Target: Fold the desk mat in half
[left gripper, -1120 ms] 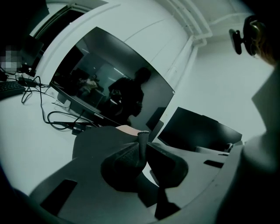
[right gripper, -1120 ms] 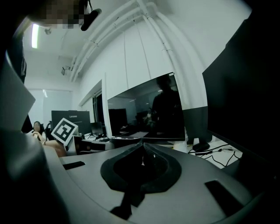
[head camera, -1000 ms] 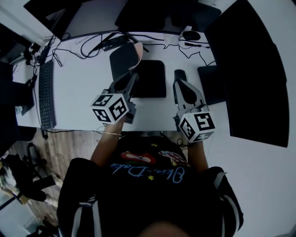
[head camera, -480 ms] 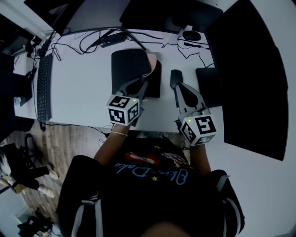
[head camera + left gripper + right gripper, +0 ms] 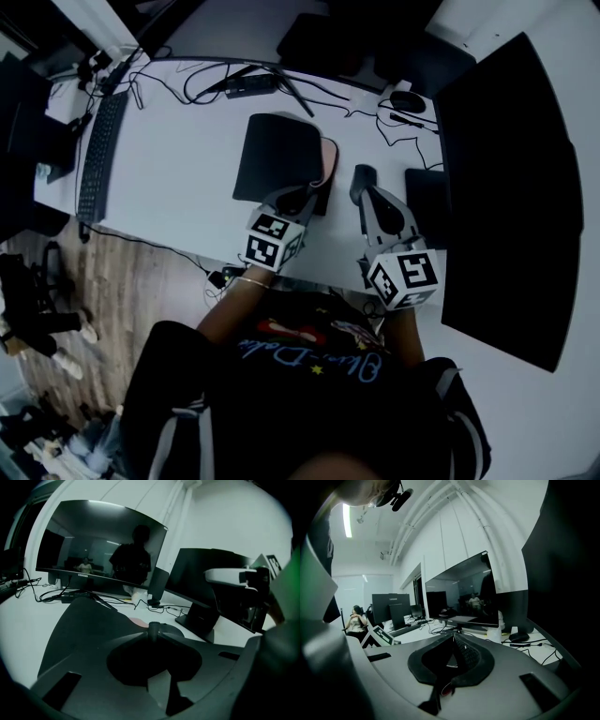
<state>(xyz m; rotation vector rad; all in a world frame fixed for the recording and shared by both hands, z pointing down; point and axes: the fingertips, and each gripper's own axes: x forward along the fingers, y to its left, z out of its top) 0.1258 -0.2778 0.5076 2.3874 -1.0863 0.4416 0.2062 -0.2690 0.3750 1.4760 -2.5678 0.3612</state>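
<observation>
A person, seen from above, stands at a white desk [image 5: 178, 197] with a gripper in each hand. The dark desk mat [image 5: 277, 155] lies mid-desk, doubled over, with a strip of its pink underside [image 5: 328, 161] showing along its right edge. The left gripper [image 5: 311, 195] is at the mat's near right corner, its fingers narrow and pinching the mat (the contact is partly hidden). The right gripper [image 5: 362, 178], just right of the mat, has its fingers pressed together on nothing.
</observation>
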